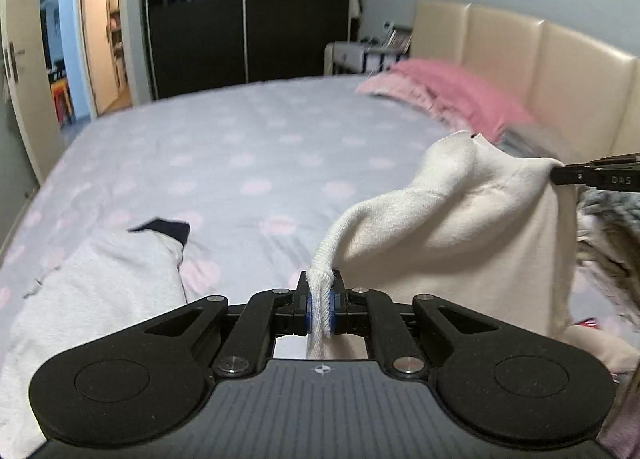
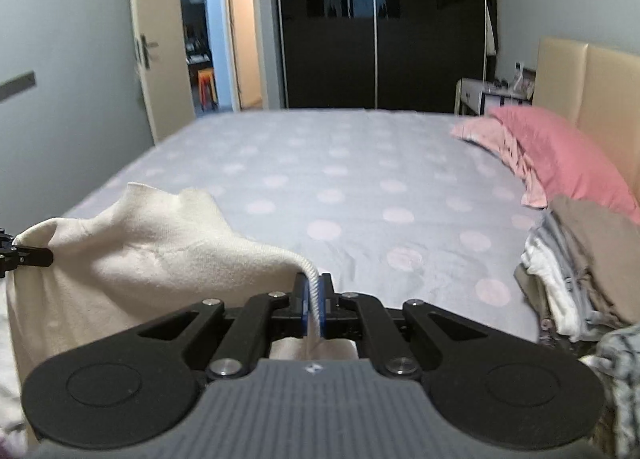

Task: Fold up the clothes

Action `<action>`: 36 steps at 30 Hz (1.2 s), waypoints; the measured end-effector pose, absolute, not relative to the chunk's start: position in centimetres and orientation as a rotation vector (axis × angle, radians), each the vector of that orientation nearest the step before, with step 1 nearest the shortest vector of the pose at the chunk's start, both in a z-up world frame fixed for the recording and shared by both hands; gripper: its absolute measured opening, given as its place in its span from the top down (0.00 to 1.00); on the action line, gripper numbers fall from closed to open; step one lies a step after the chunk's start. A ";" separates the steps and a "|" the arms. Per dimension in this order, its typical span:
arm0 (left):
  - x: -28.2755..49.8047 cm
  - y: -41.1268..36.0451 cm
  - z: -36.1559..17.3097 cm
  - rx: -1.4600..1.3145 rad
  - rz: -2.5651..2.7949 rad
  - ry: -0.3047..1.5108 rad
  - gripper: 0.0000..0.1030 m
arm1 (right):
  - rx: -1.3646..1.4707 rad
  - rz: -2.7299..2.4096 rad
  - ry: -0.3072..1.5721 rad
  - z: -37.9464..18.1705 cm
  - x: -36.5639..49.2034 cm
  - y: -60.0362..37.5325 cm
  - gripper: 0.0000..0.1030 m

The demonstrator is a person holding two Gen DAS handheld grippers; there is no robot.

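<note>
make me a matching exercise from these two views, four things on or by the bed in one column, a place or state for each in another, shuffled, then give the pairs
Things:
1. cream sweater
2. pink pillow
3. grey garment with dark collar
4. pile of unfolded clothes

Places or states:
A. lying flat on the dotted bedsheet
B. held up between the left gripper and the right gripper, both jaws shut on it
C. leaning against the beige headboard
D. heaped at the near side of the bed, below the pillow

Pairs: 1-B, 2-C, 3-A, 4-D
</note>
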State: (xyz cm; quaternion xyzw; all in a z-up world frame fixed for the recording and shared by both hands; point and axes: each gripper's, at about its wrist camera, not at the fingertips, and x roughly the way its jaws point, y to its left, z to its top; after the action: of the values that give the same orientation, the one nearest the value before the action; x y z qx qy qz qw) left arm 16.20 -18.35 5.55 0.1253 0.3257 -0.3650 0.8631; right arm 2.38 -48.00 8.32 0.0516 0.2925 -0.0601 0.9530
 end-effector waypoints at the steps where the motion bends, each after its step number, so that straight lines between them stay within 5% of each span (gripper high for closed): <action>1: 17.5 -18.6 4.4 0.262 -0.760 0.702 0.95 | 0.111 -0.127 0.619 7.2 4.0 -48.5 0.95; 15: 25.1 -19.7 -9.8 0.294 -0.692 0.983 0.94 | 0.191 -0.141 0.895 -8.8 17.8 -50.8 0.95; 19: 25.9 -19.5 -11.3 0.270 -0.674 1.039 0.85 | 0.228 -0.152 0.955 -11.4 18.9 -51.3 0.90; 22: 25.7 -19.2 -11.0 0.269 -0.645 1.034 0.74 | 0.260 -0.166 0.972 -11.5 18.5 -51.8 0.68; 25: 24.6 -18.1 -9.7 0.248 -0.645 1.011 0.62 | 0.296 -0.160 0.948 -10.2 17.0 -52.7 0.67; 36: 17.1 -11.8 -4.4 0.270 -0.674 1.014 0.59 | 0.269 -0.159 0.966 -4.8 4.3 -56.0 0.62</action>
State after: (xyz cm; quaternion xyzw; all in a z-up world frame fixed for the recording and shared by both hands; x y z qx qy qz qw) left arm 17.05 -11.80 -4.36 0.1263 0.4748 -0.3156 0.8118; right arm 4.32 -55.98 -4.82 0.1287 0.4627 -0.0763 0.8738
